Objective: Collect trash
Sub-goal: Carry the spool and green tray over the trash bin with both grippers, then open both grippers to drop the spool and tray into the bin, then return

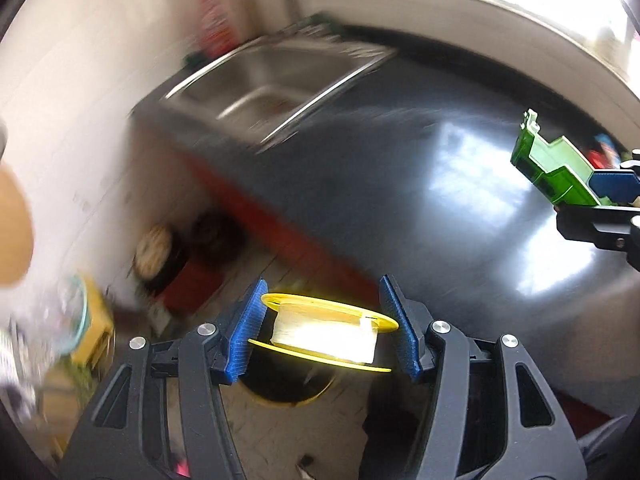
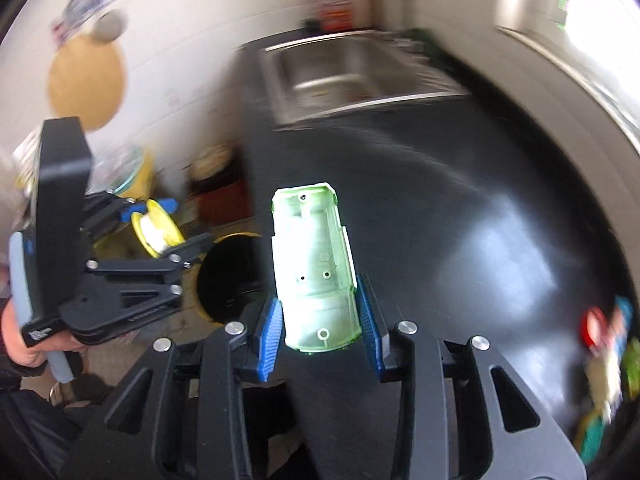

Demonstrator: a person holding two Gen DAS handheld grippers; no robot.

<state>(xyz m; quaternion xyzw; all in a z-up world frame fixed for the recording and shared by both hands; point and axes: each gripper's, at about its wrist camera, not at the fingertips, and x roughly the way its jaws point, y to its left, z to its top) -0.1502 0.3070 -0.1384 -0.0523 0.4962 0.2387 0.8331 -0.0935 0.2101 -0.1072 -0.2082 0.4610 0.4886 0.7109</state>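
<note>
My left gripper [image 1: 322,330] is shut on a yellow spool [image 1: 326,334] wound with white tape; its blue pads press the spool's two rims. The same spool [image 2: 158,232] and left gripper [image 2: 160,226] show at the left of the right wrist view, held by a person's hand [image 2: 24,344]. My right gripper [image 2: 320,328] is shut on a pale green plastic shell [image 2: 312,264], hollow side facing the camera. That shell [image 1: 550,164] and the right gripper [image 1: 580,194] appear at the right edge of the left wrist view. A yellow-rimmed bin with a dark inside [image 2: 228,272] stands on the floor below the spool; its rim [image 1: 280,402] shows under the left gripper.
A dark glossy counter [image 2: 460,220] holds a steel sink [image 2: 344,76] at its far end. Several blurred colourful items [image 2: 608,344] lie at the counter's right. On the floor by the wall sit a red box [image 2: 220,200], a yellow crate [image 1: 92,332] and a round wooden board [image 2: 86,80].
</note>
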